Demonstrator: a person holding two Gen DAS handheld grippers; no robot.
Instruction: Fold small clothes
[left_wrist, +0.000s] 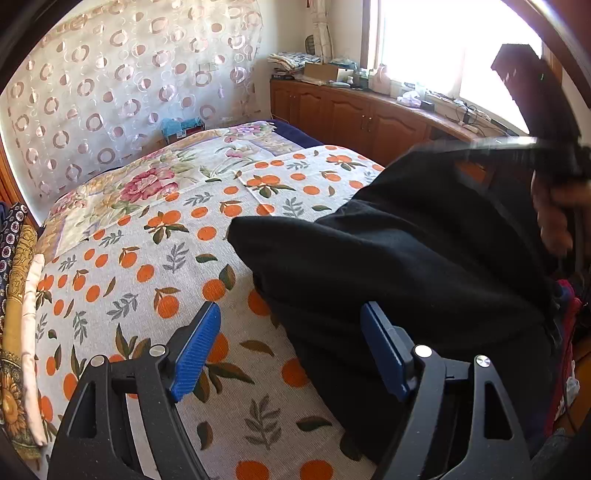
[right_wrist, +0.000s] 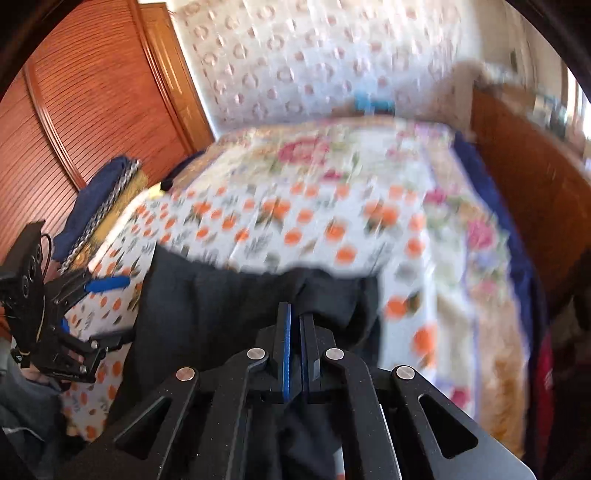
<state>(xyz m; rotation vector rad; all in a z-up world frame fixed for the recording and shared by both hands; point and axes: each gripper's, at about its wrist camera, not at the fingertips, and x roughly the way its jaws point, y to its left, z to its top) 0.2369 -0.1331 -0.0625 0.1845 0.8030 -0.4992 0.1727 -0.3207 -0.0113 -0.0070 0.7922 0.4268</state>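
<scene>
Bedroom setting: a bed (left_wrist: 155, 236) covered by an orange-print sheet (left_wrist: 236, 413) laid over a floral bedspread (left_wrist: 147, 181), with a circle-patterned curtain (left_wrist: 122, 85) behind it and wooden cabinets (left_wrist: 354, 114) under a bright window (left_wrist: 424, 44). Folded fabrics (left_wrist: 14, 295) are stacked along the bed's left edge in the left wrist view.

Black garment (left_wrist: 406, 258): it lies partly on the orange-print sheet and is partly raised, its upper edge lifted toward the right gripper (right_wrist: 295, 317). The garment type cannot be determined (it appears as a dark, bunched mass).

Right gripper: the blue pads (right_wrist: 286, 354) are nearly together, clamped on a fold of the black garment, which hangs below and spreads ahead of the jaws. The right wrist view is motion-blurred.

Left gripper (left_wrist: 291, 328): jaws spread wide, nothing held. It sits low over the sheet. The left pad stands over bare sheet; the right pad lies at the edge of the black garment (contact cannot be confirmed). In the right wrist view, this gripper appears at the far left, beside the garment's left edge.
</scene>
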